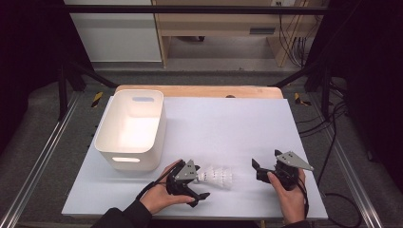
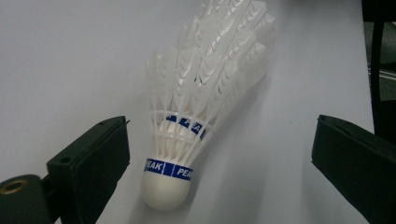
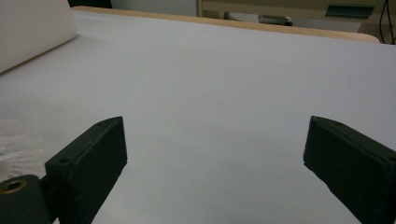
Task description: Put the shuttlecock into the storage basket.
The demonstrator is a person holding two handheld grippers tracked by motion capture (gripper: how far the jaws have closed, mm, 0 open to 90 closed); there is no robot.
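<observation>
A white feather shuttlecock [image 1: 216, 176] lies on its side on the white table sheet [image 1: 228, 123], near the front edge. In the left gripper view it looks like two shuttlecocks nested, with blue PEAK bands [image 2: 168, 169] and the cork toward the camera. My left gripper [image 1: 202, 183] is open, one jaw on each side of the cork end, neither touching it [image 2: 219, 163]. My right gripper [image 1: 266, 159] stands open to the right of the feathers, apart from them, with nothing between its jaws [image 3: 215, 158]. The feather tips [image 3: 14, 144] show at that view's left edge.
A deep white plastic bin [image 1: 130, 128] with handle slots stands at the table's left, just behind my left hand [image 1: 159, 194]. A wooden table edge [image 1: 199, 90] runs along the back. Metal rails [image 1: 43, 156] and cables [image 1: 332, 142] flank the table.
</observation>
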